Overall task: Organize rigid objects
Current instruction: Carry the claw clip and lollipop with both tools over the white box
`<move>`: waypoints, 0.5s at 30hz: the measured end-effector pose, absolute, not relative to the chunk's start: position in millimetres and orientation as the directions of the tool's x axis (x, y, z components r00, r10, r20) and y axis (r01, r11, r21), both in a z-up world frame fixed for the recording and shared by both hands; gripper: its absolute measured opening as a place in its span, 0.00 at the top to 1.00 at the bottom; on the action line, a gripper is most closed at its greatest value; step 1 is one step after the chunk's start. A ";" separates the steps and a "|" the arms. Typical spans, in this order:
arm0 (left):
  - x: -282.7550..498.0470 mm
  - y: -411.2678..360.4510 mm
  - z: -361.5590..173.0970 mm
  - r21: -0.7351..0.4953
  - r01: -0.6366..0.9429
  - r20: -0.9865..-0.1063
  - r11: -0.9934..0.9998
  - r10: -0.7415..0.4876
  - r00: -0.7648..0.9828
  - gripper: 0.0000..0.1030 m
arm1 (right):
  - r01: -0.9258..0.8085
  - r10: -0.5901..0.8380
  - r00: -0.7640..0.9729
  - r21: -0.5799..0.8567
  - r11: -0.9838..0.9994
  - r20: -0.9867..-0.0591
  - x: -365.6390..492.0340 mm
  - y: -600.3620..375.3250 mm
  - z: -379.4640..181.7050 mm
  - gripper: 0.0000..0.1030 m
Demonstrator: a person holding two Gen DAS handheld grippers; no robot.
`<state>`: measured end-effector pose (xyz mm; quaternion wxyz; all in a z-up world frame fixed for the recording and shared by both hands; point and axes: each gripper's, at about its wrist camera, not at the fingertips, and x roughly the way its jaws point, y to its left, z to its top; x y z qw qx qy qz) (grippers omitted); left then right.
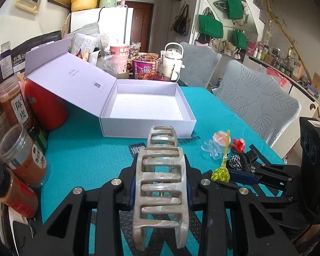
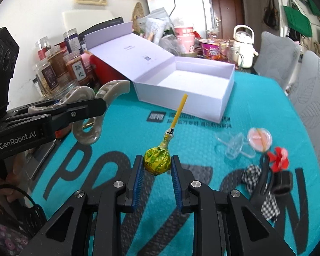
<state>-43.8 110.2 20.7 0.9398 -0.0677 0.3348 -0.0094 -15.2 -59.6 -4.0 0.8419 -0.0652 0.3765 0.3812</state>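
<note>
My left gripper [image 1: 160, 183] is shut on a large grey marbled hair claw [image 1: 161, 181], held above the teal mat; the hair claw [image 2: 91, 100] and the left gripper [image 2: 74, 111] also show at the left of the right wrist view. My right gripper [image 2: 157, 170] is shut on a lollipop [image 2: 157, 160] in a yellow-green wrapper, its yellow stick pointing up toward the box. In the left wrist view the lollipop [image 1: 220, 173] and the right gripper [image 1: 234, 173] sit at the right. An open white box [image 1: 147, 104], empty inside, stands ahead with its lid [image 2: 128, 49] folded back to the left.
On the mat to the right lie a clear plastic clip [image 2: 234, 146], a round pink compact [image 2: 259, 138], a red bow clip [image 2: 278, 155] and a black-and-white checked piece [image 2: 260, 189]. Jars [image 1: 17, 106] and a red tin [image 1: 45, 104] crowd the left edge. Cups and a kettle [image 1: 172, 61] stand behind the box; chairs [image 1: 258, 104] flank the right.
</note>
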 end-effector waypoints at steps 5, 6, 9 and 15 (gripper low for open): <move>-30.5 116.6 28.6 -0.126 -0.019 -0.615 0.992 -0.063 0.786 0.68 | -0.699 0.595 0.429 0.168 0.695 -0.679 -2.2 -48.4 6.9 0.75; -26.8 117.5 30.2 -0.125 -0.017 -0.614 0.992 -0.064 0.786 0.68 | -0.700 0.598 0.427 0.170 0.693 -0.679 0.2 -47.4 8.5 0.75; -17.4 120.9 33.7 -0.124 -0.014 -0.610 0.992 -0.065 0.790 0.68 | -0.702 0.599 0.428 0.169 0.692 -0.677 8.5 -41.9 14.1 0.75; 6.2 127.5 40.9 -0.115 -0.002 -0.592 0.993 -0.067 0.803 0.68 | -0.704 0.594 0.442 0.151 0.694 -0.672 29.5 -33.2 25.8 0.75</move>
